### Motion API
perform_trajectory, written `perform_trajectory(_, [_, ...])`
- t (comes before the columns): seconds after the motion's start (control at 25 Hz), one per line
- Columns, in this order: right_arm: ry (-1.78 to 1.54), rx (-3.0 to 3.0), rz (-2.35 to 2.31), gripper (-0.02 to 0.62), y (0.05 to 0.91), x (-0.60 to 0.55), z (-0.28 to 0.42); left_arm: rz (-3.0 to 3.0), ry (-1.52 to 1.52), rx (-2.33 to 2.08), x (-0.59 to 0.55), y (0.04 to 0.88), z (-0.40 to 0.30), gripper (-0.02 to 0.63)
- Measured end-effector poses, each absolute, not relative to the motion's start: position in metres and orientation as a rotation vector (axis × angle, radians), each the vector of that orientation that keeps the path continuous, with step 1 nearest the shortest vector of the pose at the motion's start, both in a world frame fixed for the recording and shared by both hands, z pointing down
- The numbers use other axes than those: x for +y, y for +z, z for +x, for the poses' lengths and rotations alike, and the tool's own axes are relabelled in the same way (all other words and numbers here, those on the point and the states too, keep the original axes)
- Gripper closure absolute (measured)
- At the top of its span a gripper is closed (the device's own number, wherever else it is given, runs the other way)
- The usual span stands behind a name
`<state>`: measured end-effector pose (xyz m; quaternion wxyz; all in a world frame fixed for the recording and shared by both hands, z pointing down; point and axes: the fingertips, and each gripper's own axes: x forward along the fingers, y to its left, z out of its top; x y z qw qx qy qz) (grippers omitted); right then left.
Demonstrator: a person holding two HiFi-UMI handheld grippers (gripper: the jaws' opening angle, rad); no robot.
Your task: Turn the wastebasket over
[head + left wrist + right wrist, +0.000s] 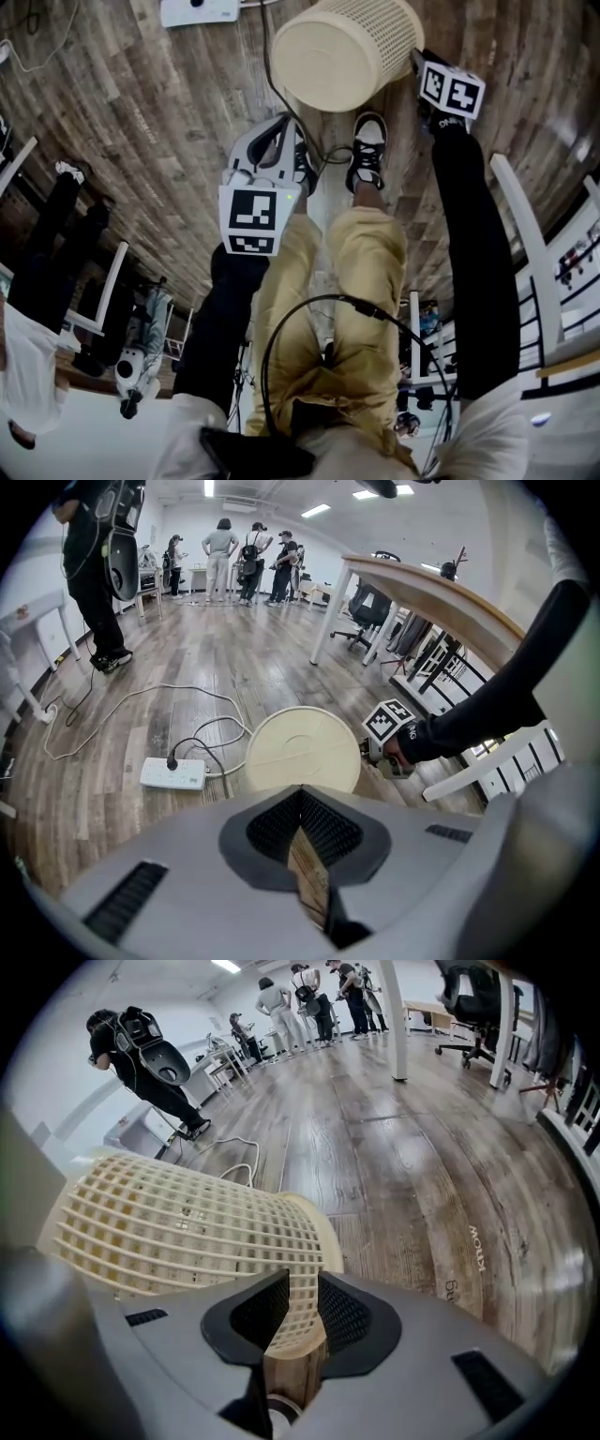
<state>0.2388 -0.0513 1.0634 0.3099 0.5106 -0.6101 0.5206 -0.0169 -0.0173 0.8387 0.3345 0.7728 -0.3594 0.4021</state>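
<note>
Your head view looked steeply down on the wastebasket (347,52) all three views shared, the left gripper view faced its solid base from near, and the right gripper view hugged its lattice wall.

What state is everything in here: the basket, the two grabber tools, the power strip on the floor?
wastebasket: tipped over, solid bottom facing upward at a slant.
right gripper: jaws open, the wastebasket's lattice edge in the gap, apparently not squeezed.
left gripper: jaws shut, empty, clear of the wastebasket.
power strip: one black plug in it.
</note>
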Motion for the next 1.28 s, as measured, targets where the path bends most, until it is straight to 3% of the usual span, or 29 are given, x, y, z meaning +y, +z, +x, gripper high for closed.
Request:
perform_trajectory(0.72, [1.33, -1.655, 1.322, 0.503, 1.043, -0.056, 0.22, 2.024, 1.056, -0.919, -0.012, 0.829, -0.023, 0.604])
perform_trajectory(1.12, [1.28, -1.753, 1.325, 0.506, 0.957, -0.054, 0.205, 2.064, 1.007, -0.93, -0.017, 0.776, -0.012, 0.604])
perform_trajectory(1.28, [1.181, -1.825, 1.325, 0.572, 0.914, -0.058, 0.197, 2.085, 0.975, -0.938, -0.018, 0.754, -0.004, 0.604])
